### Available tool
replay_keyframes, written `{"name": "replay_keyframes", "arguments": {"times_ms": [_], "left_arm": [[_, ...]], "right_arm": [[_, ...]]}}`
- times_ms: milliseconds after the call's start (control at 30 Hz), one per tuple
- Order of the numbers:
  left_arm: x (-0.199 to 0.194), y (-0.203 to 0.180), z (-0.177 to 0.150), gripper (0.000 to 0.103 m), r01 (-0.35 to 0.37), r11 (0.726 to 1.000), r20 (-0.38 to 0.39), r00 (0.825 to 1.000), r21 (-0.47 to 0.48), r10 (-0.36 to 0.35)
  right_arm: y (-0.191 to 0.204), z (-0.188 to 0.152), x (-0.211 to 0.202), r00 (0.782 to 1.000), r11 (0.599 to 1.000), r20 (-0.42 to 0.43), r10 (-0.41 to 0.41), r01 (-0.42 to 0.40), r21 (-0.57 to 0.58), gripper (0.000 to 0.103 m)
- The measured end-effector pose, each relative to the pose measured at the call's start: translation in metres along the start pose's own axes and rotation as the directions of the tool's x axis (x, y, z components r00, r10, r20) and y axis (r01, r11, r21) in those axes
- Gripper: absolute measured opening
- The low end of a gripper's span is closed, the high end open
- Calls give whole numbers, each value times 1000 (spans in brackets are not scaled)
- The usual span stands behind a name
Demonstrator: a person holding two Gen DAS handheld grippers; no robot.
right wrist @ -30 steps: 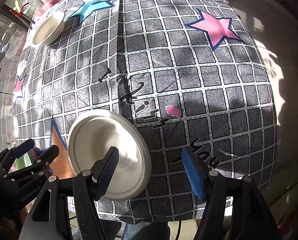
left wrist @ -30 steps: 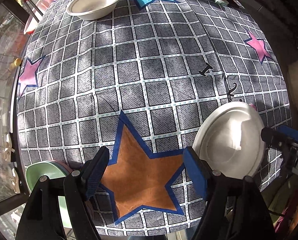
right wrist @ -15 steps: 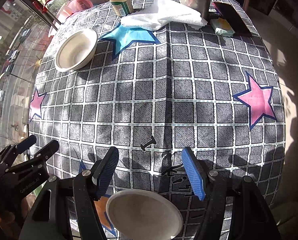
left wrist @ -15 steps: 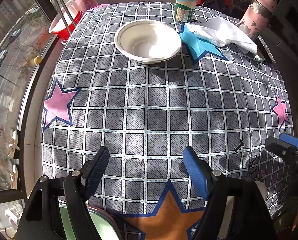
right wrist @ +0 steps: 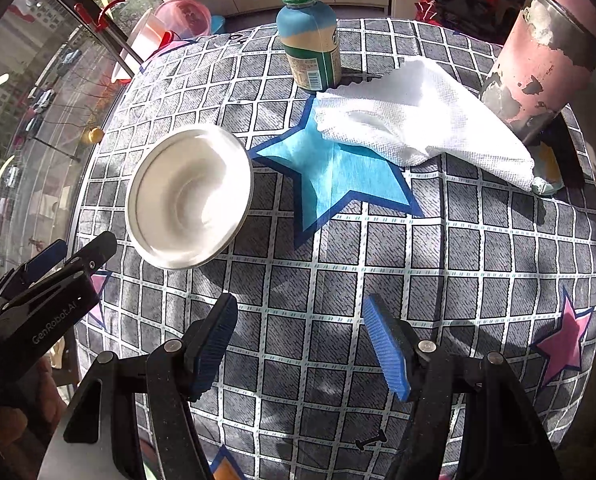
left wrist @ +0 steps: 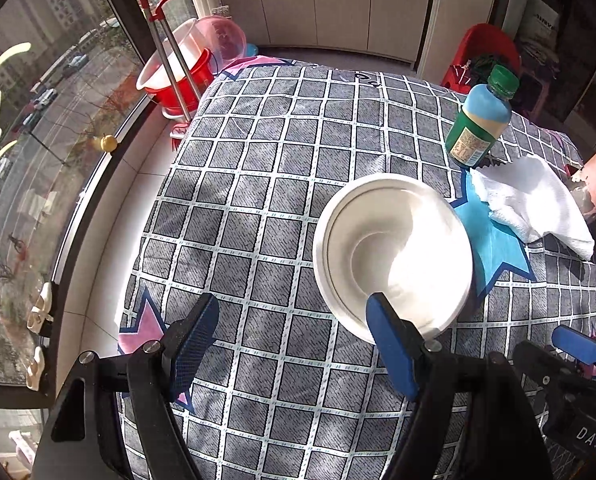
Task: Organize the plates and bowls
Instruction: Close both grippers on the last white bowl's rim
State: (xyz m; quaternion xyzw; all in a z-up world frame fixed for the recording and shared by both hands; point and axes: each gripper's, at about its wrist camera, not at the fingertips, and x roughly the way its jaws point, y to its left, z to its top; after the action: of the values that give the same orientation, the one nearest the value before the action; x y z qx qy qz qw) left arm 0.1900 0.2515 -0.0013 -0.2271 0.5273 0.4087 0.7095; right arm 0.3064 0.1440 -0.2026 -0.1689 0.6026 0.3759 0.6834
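Bowl [left wrist: 394, 252] sits upright on the checked tablecloth [left wrist: 257, 208], toward the far side of the table, its rim just left of the blue star [right wrist: 338, 172] printed on the cloth. It looks like more than one bowl nested, though the glare makes that hard to confirm.

The left gripper [left wrist: 293, 344] hangs open and empty, its right finger crossing the near rim of the bowl in the left wrist view; contact cannot be told. The right gripper [right wrist: 302, 344] is open and empty too, near the bowl's right, over bare cloth.

The step in hand seems to be taking the bowl by its rim. To do it well, one finger should go inside the wall and one outside, closing on the near edge squarely. The white towel [right wrist: 418, 124] and the green-capped bottle [right wrist: 310, 32] stand beyond it, so lift toward the near side.
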Motion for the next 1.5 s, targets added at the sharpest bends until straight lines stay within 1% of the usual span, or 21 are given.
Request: {"name": "replay_keyframes", "arguments": {"times_ms": [100, 167, 200, 300, 467, 600, 633, 667, 700, 733, 767, 800, 833, 867, 900, 933, 1000, 1067, 1167, 1433, 1500], "left_arm": [[19, -3, 17, 79, -10, 1000, -13, 1000, 4, 10], [30, -5, 26, 79, -13, 1000, -21, 1000, 14, 13], [35, -6, 30, 79, -18, 1000, -25, 1000, 21, 18], [49, -10, 39, 79, -22, 999, -37, 999, 37, 23], [73, -17, 46, 79, -30, 997, -73, 997, 66, 35], [86, -22, 47, 79, -35, 996, -100, 994, 76, 43], [89, -22, 47, 76, -35, 997, -109, 993, 71, 43], [91, -21, 47, 72, -27, 998, -120, 992, 63, 34], [94, -21, 46, 59, 1, 999, -137, 991, 52, 6], [96, -20, 46, 45, 35, 999, -156, 987, 35, -30], [97, -20, 46, 40, 61, 998, -169, 984, 22, -57], [97, -21, 45, 35, 68, 997, -173, 983, 20, -64], [96, -22, 46, 35, 62, 998, -170, 984, 28, -57], [95, -24, 46, 34, 58, 997, -168, 984, 42, -50], [93, -27, 45, 33, 53, 997, -165, 985, 58, -43], [91, -28, 44, 32, 51, 996, -164, 986, 71, -39], [86, -32, 38, 30, 59, 995, -169, 985, 86, -44], [81, -33, 32, 29, 64, 993, -170, 984, 98, -47], [71, -36, 22, 29, 54, 988, -164, 986, 144, -30], [50, -53, -47, 29, 96, 976, -201, 978, 195, -56], [43, -58, -64, 29, 88, 972, -199, 979, 217, -44]], "right_arm": [[10, 18, 15, 999, 999, 5, 32, -32, 11, 67], [18, 28, 25, 1000, 1000, 5, 29, -29, 3, 67], [21, 32, 29, 999, 999, 25, 36, -36, 5, 67], [26, 43, 44, 999, 999, 10, 42, -43, 10, 67], [24, 54, 64, 999, 998, 7, 50, -50, 37, 67], [21, 57, 78, 998, 997, -17, 59, -58, 52, 66], [19, 56, 79, 998, 996, -20, 67, -65, 58, 58], [18, 56, 81, 997, 995, -23, 79, -77, 62, 53], [17, 55, 84, 995, 993, -29, 97, -95, 68, 44], [16, 55, 85, 992, 989, -28, 126, -123, 79, 40], [14, 54, 85, 987, 983, -27, 160, -157, 93, 37], [11, 53, 84, 983, 978, -28, 182, -179, 105, 31], [12, 54, 84, 981, 977, -29, 190, -186, 109, 24], [14, 53, 82, 981, 977, -32, 193, -189, 100, 22], [17, 54, 81, 982, 979, -35, 188, -184, 88, 17], [19, 53, 80, 982, 980, -35, 185, -182, 75, 15], [19, 49, 78, 985, 984, -38, 169, -166, 68, 15], [15, 44, 79, 982, 982, -55, 179, -175, 77, 15], [11, 31, 75, 984, 985, -70, 166, -162, 57, 15], [7, -16, 68, 981, 991, -145, 130, -131, 3, 16], [7, -30, 67, 979, 993, -164, 119, -121, -2, 16]]}}
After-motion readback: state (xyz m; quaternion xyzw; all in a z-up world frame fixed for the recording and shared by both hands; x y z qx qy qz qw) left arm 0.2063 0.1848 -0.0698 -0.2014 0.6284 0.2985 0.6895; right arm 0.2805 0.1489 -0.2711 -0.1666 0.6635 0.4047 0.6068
